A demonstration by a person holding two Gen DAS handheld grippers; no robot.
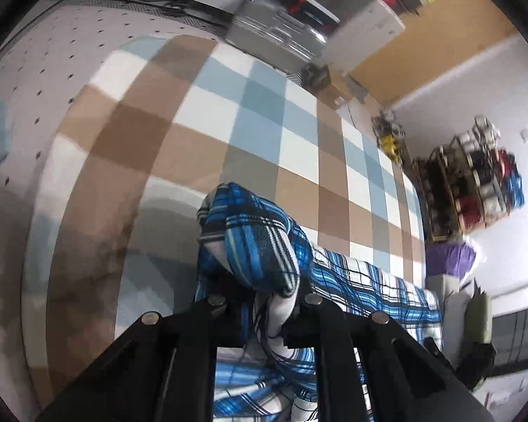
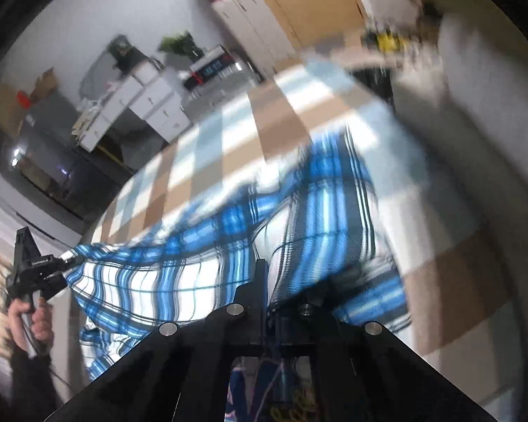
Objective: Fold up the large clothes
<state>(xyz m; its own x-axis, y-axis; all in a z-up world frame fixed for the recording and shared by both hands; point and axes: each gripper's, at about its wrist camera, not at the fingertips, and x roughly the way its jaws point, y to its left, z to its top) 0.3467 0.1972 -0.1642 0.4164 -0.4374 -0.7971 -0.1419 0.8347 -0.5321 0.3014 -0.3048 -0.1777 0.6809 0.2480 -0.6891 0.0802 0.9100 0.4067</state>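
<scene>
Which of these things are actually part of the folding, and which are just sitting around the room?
In the job: plaid garment, left gripper, right gripper, checked bedspread underneath.
Lying about: shelf rack, white drawers, purple bag.

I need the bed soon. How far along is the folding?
Done: nothing looks folded. In hand: left tool and right tool each pinch the blue plaid garment, lifted above the checkered bedspread. Left: every fold, then laying it flat.

Can't read any text from here; the small white label on my left claw is probably too blurry.
</scene>
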